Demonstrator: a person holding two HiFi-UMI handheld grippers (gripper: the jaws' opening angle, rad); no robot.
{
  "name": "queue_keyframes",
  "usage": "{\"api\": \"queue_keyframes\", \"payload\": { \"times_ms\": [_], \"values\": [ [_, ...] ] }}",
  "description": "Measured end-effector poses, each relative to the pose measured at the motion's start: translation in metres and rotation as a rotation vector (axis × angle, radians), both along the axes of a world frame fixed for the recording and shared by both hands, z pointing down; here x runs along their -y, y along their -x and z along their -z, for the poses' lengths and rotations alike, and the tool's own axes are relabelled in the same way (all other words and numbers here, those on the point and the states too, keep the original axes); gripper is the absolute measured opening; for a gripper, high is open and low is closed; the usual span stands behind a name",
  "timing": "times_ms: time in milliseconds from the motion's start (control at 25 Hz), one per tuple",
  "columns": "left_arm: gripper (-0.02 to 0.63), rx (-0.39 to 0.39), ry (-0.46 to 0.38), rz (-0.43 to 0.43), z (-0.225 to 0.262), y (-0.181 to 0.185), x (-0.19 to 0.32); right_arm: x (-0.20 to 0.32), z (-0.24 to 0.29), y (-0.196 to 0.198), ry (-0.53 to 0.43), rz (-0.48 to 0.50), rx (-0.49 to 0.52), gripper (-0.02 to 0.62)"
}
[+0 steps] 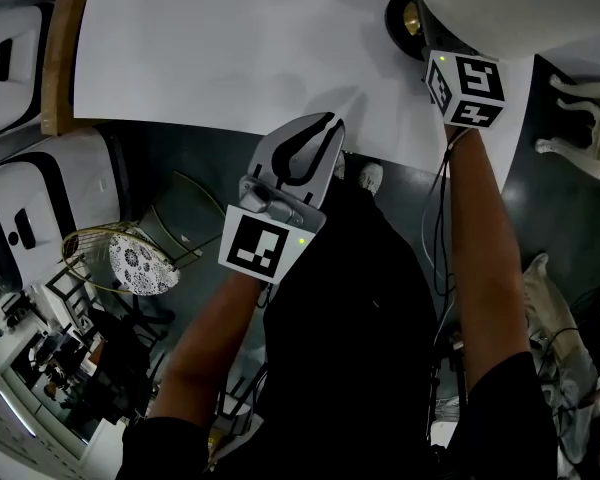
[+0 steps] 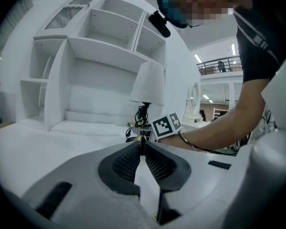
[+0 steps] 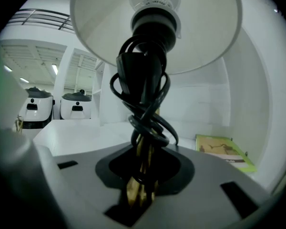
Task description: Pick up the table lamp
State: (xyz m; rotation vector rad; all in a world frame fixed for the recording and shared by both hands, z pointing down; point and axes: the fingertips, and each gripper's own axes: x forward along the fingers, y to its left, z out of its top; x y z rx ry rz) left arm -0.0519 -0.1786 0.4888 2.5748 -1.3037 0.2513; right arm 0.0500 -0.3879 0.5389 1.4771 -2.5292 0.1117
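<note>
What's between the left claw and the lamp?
Nothing but bare white table lies between the left claw and the table lamp; the head view shows it.

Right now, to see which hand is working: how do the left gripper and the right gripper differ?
The left gripper has its jaws together on nothing; the right gripper is closed on the table lamp at its brass stem, wound with black cord. The left gripper sits at the white table's near edge, apart from the lamp; the right gripper reaches under the shade. Both carry a marker cube.
</note>
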Motion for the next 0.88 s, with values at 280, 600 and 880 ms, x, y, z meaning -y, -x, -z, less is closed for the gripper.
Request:
{"api": "queue_keyframes", "payload": {
  "times_ms": [280,600,880],
  "values": [
    [0.018,-0.004,-0.008,0.007,0.005,0.000,0.000,-0.001,0.004,-0.009,0.012,-0.011,-0.016,0.089],
    [0.019,-0.006,-0.011,-0.002,0.006,-0.001,0.001,-0.007,-0.003,0.001,0.030,0.014,-0.075,0.087],
    [0.019,-0.007,-0.020,-0.004,0.011,-0.002,0.001,-0.011,-0.005,0.003,0.037,0.014,-0.100,0.087]
  ]
}}
